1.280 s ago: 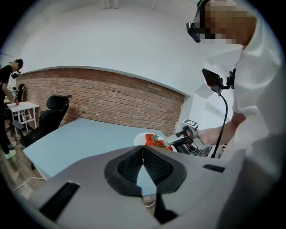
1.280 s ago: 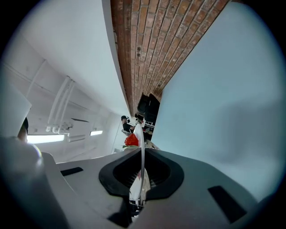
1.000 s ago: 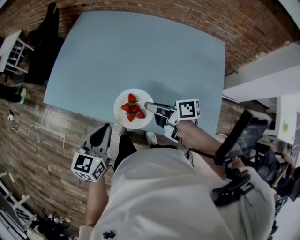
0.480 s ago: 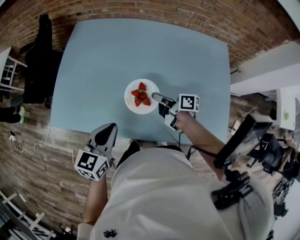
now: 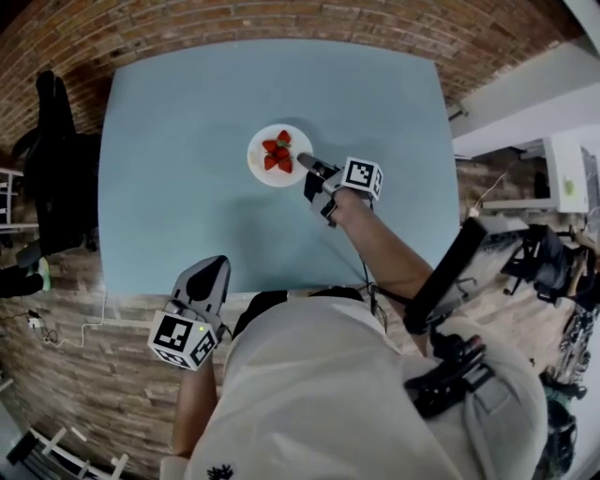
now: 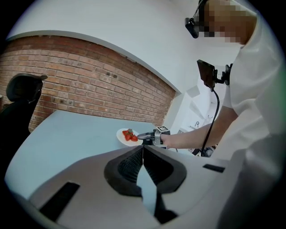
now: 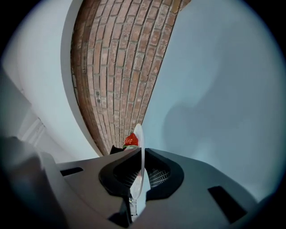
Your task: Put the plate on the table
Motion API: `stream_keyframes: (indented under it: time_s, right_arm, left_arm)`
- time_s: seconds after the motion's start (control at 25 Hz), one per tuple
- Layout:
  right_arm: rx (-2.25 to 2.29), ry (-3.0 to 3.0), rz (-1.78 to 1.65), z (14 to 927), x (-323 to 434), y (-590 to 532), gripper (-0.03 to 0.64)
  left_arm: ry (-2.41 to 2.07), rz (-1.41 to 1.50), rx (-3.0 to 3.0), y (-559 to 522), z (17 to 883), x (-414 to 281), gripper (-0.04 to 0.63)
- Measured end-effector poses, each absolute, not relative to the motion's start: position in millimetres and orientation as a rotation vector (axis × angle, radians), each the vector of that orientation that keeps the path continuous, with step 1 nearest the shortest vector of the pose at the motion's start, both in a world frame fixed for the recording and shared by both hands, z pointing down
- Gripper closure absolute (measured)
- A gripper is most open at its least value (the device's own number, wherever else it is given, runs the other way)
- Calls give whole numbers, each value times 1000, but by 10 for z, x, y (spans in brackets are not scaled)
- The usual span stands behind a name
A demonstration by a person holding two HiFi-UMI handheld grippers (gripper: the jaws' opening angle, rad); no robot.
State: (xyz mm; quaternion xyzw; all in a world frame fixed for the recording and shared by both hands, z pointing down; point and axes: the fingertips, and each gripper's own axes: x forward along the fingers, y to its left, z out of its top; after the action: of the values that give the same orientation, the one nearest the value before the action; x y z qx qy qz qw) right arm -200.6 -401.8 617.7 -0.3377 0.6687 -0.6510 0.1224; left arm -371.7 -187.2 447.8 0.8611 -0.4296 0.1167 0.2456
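right gripper [image 5: 306,163]: jaws narrow, pinched on the near-right rim of the round white plate [image 5: 256,159]; the rim sits edge-on between the pads in the right gripper view.
left gripper [image 5: 212,272]: jaws together with nothing between them; it hangs at the near table edge, well apart from the plate.
plate position: over the far-middle of the pale blue rectangular table [image 5: 178,197]. A soft shadow beside it suggests it's just off the surface. Can't confirm contact.
load: loose red strawberries [image 5: 277,155] piled around the plate's centre.
risk, tilt: it's a one-edge pinch and the far side is unsupported. Any wrist roll tips the plate and the berries roll off the far-left side.
risk, early release: opening before the base is down means a drop, a clatter and bouncing berries.
risk, slip: the rim is thin and glossy, so a jerk could pull it out of the pads.
risk, drag: backing out with the jaws only part-open would haul the plate along.
edges: the plate is well inside all four table edges. The far edge by the red brick wall [image 5: 281,23] is nearest, with margin to spare.
room: nothing else lies on the tabletop near the plate. Straight down, then out along the forearm line, looks free.
off-table: black chair [image 5: 52,150] on the left, well apart, not a factor.
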Motion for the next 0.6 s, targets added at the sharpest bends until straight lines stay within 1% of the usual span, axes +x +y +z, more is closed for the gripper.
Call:
stream_keyframes:
  time_s: [0.24, 0.6]
  right_arm:
    - [-1063, 1904, -1884, 6350, -1927, -4244, 591]
    - [-1136, 1903, -1915, 6689, -1921, -4301, 591]
  left_arm:
    - [-1128, 336, 2371, -2013, 4514, -3715, 592]
    - [-1088, 342, 2380, -2019, 4582, -3741, 592]
